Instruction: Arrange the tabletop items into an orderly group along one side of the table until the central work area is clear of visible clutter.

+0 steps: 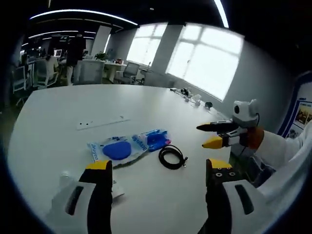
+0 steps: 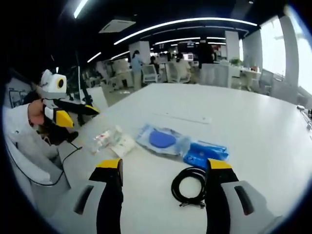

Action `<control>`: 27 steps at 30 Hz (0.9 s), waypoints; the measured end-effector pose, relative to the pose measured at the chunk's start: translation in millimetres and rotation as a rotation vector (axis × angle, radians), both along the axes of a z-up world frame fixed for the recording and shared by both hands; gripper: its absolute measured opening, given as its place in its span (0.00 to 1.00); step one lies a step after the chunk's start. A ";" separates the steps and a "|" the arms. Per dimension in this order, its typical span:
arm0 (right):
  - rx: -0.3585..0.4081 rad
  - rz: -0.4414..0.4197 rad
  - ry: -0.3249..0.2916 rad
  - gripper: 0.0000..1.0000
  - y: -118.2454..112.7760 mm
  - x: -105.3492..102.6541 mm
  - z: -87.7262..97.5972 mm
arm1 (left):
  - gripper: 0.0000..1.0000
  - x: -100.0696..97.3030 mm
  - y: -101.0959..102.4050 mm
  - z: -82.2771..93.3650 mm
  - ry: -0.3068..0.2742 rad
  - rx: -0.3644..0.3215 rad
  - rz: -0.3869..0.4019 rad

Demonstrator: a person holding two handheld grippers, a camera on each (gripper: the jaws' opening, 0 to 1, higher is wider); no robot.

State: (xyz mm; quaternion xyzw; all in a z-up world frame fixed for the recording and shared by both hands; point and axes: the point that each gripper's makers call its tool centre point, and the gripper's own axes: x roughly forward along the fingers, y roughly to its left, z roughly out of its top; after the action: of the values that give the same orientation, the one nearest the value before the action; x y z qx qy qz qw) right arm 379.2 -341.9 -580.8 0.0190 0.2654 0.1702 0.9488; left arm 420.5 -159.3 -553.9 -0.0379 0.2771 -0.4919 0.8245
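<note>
In the left gripper view, the left gripper [image 1: 158, 168] rises from the bottom edge with its yellow-tipped black jaws spread wide, nothing between them. Just beyond the left jaw, at lower left, lies a small crinkled clear packet [image 1: 115, 189], contents too small to tell. Past the jaws, at frame centre, a coiled black cable [image 1: 171, 157] rests on the smooth white table [image 1: 68, 107], just beside a flat transparent plastic bag [image 1: 130, 147] that holds a round blue item and a blue rectangular one. At middle right the right gripper [image 1: 210, 135] hovers above the table edge, its jaws parted and empty, held by a person's white sleeve [image 1: 285, 146]

In the right gripper view, its own jaws stand apart at the bottom; the cable loop sits between them, the bag farther up, the left gripper at upper left
</note>
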 end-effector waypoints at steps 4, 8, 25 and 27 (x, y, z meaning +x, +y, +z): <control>0.003 0.014 -0.011 0.67 10.6 0.0 7.3 | 0.81 0.2 18.5 4.8 -0.004 -0.009 0.026; 0.007 0.033 -0.020 0.67 23.0 -0.5 13.2 | 0.81 0.2 38.7 6.4 -0.002 -0.011 0.052; 0.063 0.094 -0.046 0.66 75.5 8.2 35.6 | 0.81 -11.2 106.1 15.2 -0.004 -0.044 0.134; 0.061 0.104 -0.050 0.66 83.6 11.6 38.0 | 0.81 -12.2 114.3 16.0 -0.003 -0.049 0.144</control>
State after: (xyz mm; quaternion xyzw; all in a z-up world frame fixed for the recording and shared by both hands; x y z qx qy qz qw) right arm 390.9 -258.3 -542.8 0.0297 0.2371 0.2278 0.9439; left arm 408.3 -45.0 -537.9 -0.0772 0.2603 -0.4378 0.8571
